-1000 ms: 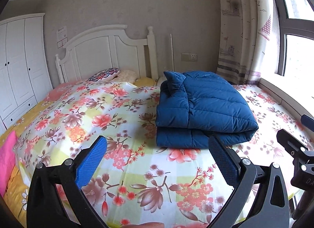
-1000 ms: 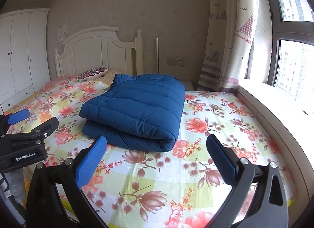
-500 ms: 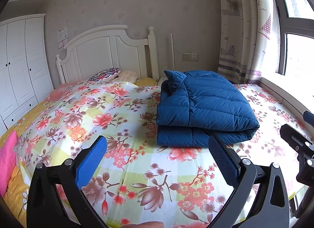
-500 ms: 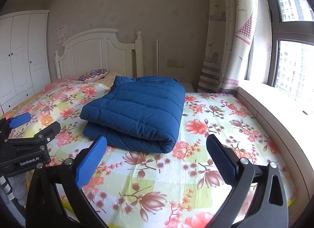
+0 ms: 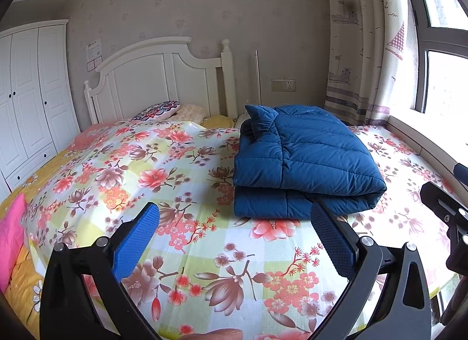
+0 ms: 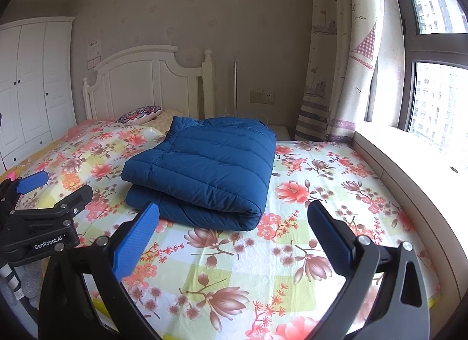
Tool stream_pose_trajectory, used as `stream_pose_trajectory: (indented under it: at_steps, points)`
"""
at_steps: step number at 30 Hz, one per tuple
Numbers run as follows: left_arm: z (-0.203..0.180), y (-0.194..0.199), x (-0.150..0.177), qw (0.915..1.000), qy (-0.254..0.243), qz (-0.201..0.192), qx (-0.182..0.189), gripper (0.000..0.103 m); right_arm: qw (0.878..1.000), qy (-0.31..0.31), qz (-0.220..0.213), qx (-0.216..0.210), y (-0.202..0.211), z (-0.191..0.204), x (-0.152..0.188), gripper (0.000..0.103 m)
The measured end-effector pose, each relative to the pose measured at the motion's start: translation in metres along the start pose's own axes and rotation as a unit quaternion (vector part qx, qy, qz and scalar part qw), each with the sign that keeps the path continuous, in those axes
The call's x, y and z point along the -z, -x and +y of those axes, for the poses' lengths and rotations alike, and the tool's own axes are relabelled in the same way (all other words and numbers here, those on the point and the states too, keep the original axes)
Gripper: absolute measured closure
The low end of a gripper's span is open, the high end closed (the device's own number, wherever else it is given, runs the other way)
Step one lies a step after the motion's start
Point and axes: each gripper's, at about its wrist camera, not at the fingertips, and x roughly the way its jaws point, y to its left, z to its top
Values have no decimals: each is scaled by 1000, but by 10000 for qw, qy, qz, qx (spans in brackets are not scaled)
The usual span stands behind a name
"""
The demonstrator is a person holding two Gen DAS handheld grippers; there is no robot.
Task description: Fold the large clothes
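"GenRobot.AI" marks the left gripper (image 6: 32, 193) — jaws apart, empty.

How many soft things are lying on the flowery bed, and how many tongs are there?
Blue puffy jacket, folded: 1
Pillows by the headboard, patterned pillow and pale pillow: 2
Tongs, left tongs and right tongs, both open: 2
Total: 5

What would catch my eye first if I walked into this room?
Probably the blue puffer jacket, folded into a thick bundle on the flowered bedspread, toward the window side. Next, the two open grippers with blue pads, held above the foot of the bed, touching nothing.
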Motion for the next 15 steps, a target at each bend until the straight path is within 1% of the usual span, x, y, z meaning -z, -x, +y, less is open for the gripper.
stream_pose_trajectory:
  at_steps: [15]
  points:
    - [0,0,1,10000,8,-1,-12,4,10000,-2,9,0,0,4,1,2]
